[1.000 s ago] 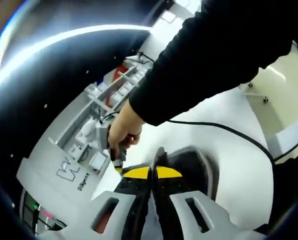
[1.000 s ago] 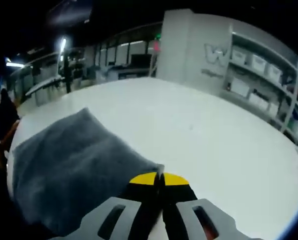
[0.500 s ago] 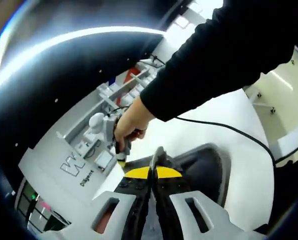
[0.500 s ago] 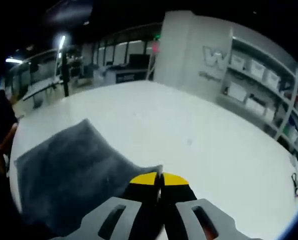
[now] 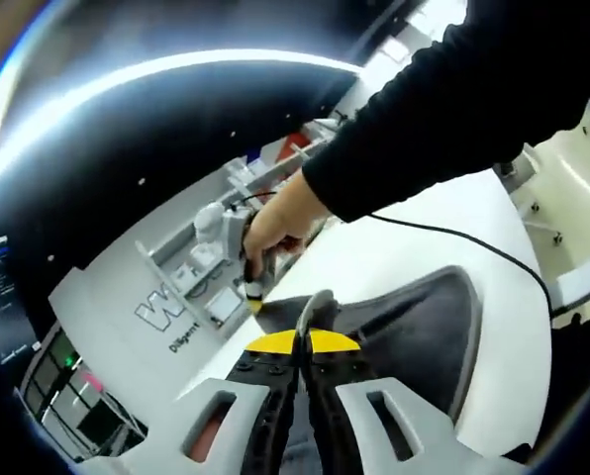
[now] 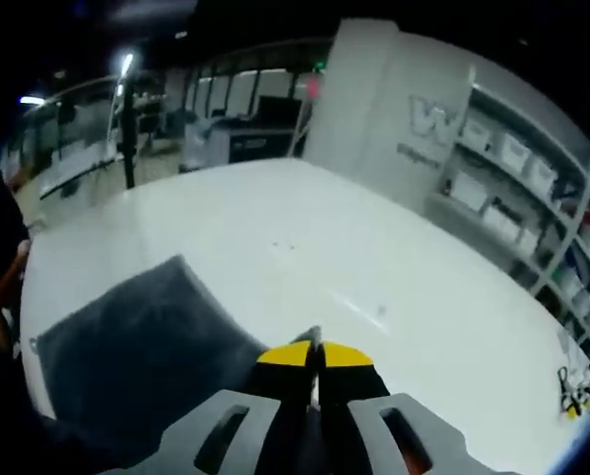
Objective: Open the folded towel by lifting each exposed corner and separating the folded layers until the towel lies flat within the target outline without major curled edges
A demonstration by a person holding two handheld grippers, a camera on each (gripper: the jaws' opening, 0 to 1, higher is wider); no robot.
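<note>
Both hand-held grippers (image 5: pixel 301 341) (image 6: pixel 315 354) pinching towel (image 6: pixel 137 366)

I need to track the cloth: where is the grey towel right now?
In the right gripper view the grey towel lies lower left on the white table, its corner pinched in the right gripper.

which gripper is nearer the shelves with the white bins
Right. In the left gripper view the right gripper, in a person's hand, sits at the dark grey towel's edge toward the shelves with white bins; the left gripper, shut on the towel, is farther back.
</note>
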